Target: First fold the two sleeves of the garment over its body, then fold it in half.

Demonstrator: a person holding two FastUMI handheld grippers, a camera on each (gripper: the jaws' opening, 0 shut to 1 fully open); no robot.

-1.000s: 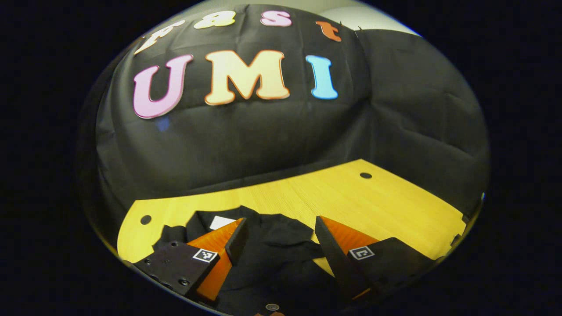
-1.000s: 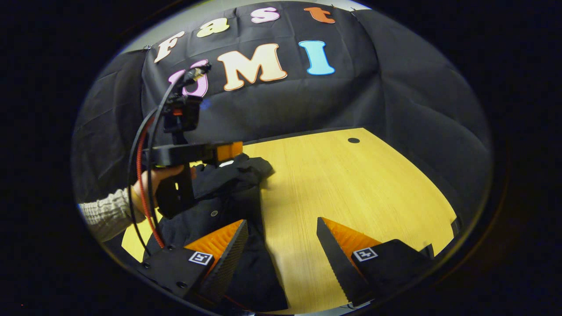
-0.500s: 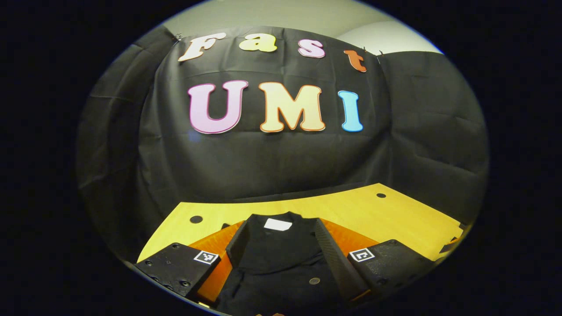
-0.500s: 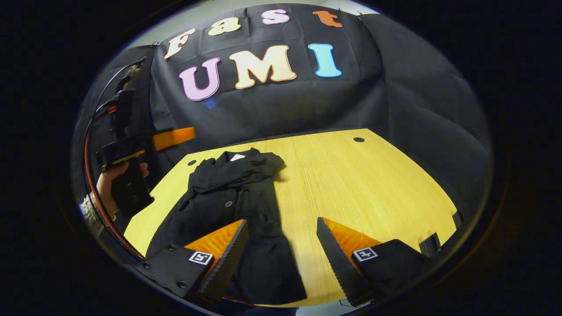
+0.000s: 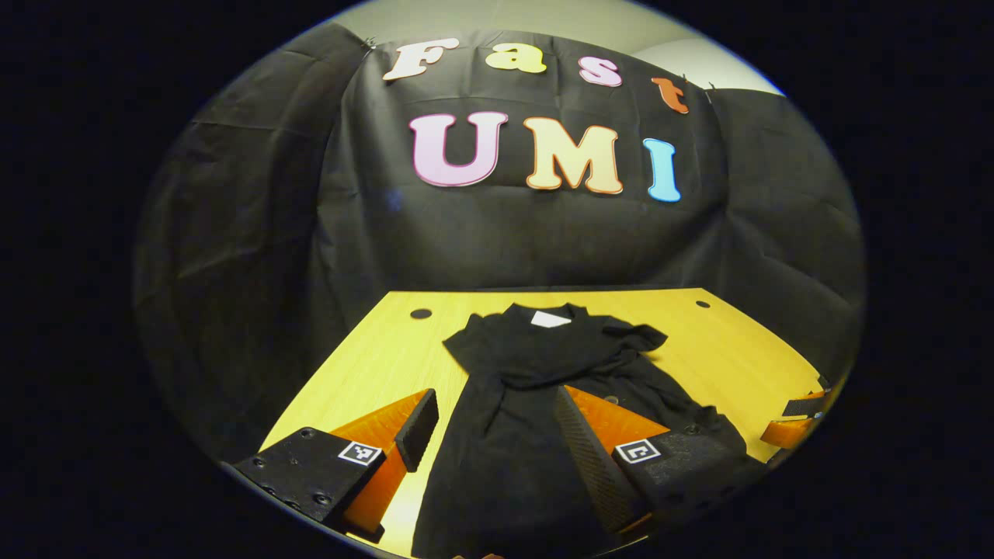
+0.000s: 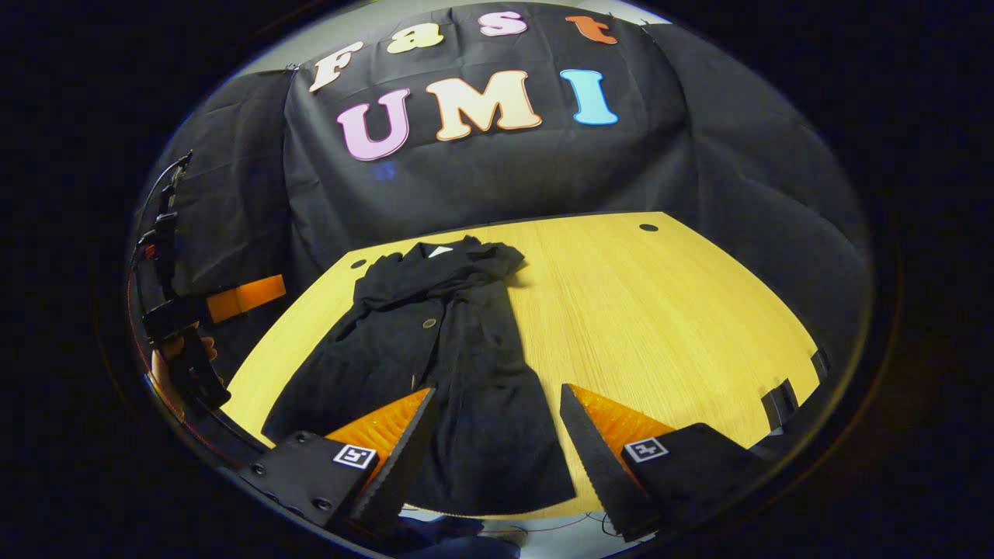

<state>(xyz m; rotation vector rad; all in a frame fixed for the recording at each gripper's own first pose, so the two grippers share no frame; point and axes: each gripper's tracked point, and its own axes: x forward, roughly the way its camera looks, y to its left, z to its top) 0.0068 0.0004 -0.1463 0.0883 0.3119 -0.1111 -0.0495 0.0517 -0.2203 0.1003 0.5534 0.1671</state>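
Both tools stand with fingers spread wide and nothing between them. Left tool point(image 5: 489, 435) hangs over the near part of the bench point(image 5: 373, 365), its two fingers framing the lower body of the black garment point(image 5: 536, 373) without pressing on it. Right tool point(image 6: 493, 435) hovers above the near edge of the bench point(image 6: 660, 310), its left finger over the garment's hem and its right finger over bare wood.

From the right gripper view the left tool point(image 6: 233, 295) also shows at the far left, off the side of the bench, held up by a hand point(image 6: 167, 365) — well apart from the cloth.

Beyond the tools, the garment point(image 6: 450, 349) lies flat on the left half of the yellow wooden bench, collar toward the back wall and hem toward the near edge. A white tag point(image 5: 549, 318) sits inside the collar. Both short sleeves are folded in across the chest, bunched just below the collar, and the body runs long and unfolded — widening toward the hem. A small button point(image 6: 428, 323) shows on its front.
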